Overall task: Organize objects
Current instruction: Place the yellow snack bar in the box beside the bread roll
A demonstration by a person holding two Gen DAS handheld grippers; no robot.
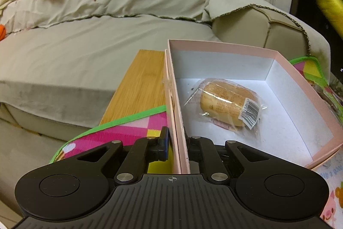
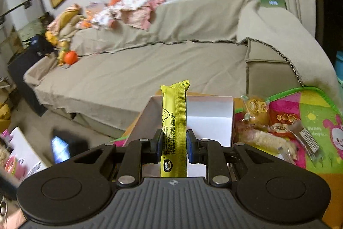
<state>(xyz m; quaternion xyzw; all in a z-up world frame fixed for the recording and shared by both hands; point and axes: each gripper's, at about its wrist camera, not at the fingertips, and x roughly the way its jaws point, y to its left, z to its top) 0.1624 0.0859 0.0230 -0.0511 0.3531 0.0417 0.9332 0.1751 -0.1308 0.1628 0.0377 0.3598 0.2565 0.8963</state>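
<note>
Meanwhile, the left gripper (image 1: 176,148) had its jaws clamped on the near-left wall of the open pink cardboard box with a white interior (image 1: 300,83), one finger outside the wall and one inside. Within that box lay a bread roll in a clear plastic wrapper (image 1: 227,103), resting on the white floor toward the middle. The box sat partly on a wooden tabletop (image 1: 137,87) and partly on a colourful play mat with a green border (image 1: 128,128). The right gripper (image 2: 174,144) had its jaws closed on a long yellow snack packet (image 2: 174,121), held upright above the box, whose white inside showed behind it. Just right of the box, a heap of wrapped snacks (image 2: 270,128) lay on the mat. Behind stood a beige covered sofa (image 2: 150,70).
</note>
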